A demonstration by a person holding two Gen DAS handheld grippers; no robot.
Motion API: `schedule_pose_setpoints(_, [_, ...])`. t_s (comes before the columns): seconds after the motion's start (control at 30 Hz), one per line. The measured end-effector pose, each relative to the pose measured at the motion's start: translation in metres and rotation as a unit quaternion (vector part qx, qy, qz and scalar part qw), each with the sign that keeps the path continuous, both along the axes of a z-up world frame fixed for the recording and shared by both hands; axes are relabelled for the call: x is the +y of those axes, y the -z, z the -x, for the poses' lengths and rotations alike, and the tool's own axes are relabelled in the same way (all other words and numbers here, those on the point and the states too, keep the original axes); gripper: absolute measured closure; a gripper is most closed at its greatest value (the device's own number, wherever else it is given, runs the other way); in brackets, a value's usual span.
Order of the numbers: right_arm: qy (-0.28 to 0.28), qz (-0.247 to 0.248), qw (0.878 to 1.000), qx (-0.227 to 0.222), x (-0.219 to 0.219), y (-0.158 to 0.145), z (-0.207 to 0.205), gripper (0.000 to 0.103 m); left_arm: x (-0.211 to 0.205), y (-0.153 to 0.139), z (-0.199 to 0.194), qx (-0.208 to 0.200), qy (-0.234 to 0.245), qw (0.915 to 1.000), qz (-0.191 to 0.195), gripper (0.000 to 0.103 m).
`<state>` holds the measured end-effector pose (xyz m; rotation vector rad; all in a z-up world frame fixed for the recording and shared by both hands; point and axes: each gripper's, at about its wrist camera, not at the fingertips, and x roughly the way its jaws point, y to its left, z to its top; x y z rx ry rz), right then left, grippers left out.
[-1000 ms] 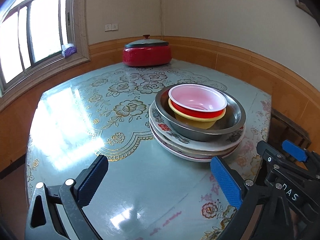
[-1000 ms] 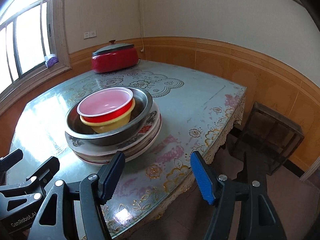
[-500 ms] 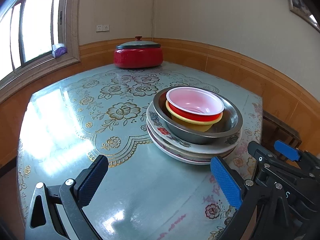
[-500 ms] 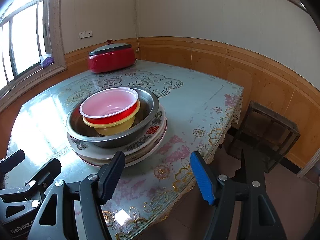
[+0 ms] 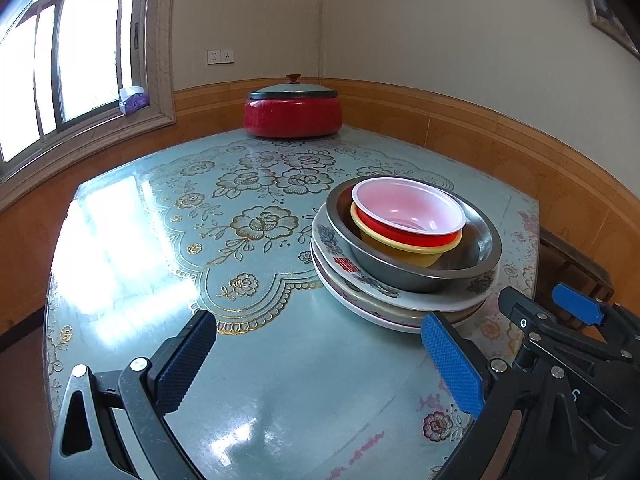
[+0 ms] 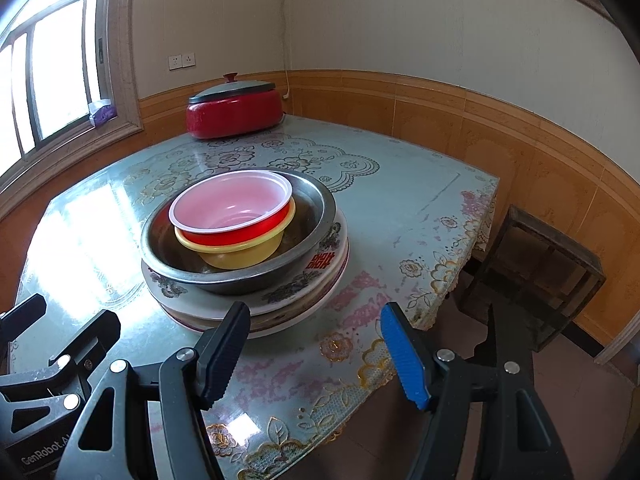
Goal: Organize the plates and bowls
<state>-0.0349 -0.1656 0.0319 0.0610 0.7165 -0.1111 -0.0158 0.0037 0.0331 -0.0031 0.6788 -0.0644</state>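
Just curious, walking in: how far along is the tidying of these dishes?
Looks nearly done: the red bowl sits in the yellow bowl, inside the steel bowl, on stacked plates. Both the left gripper and right gripper are open, empty. Nothing loose remains visible.

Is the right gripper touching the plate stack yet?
Cannot tell. In the right wrist view the right gripper is open, and its dark finger overlaps the plate stack rim, hiding any gap.

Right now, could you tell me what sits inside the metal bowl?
A yellow bowl sits in the metal bowl, with a red bowl nested inside it. The metal bowl's bottom is mostly covered.
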Motion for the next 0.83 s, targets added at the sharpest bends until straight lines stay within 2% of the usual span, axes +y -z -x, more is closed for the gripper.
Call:
schedule_pose_setpoints(0.5, [-0.004,-0.008,1.000,0.003,-0.0028,0.0021,0.0010,0.034,-0.0049,0.0012,0.0016,-0.004,-0.013,0.9997,-0.020,0.000])
schedule_pose_setpoints(0.83, [-0.003,-0.012,1.000,0.004,-0.0084,0.0034,-0.0018,0.034,-0.0031,0.0046,-0.0012,0.003,-0.017,0.9998,-0.012,0.001])
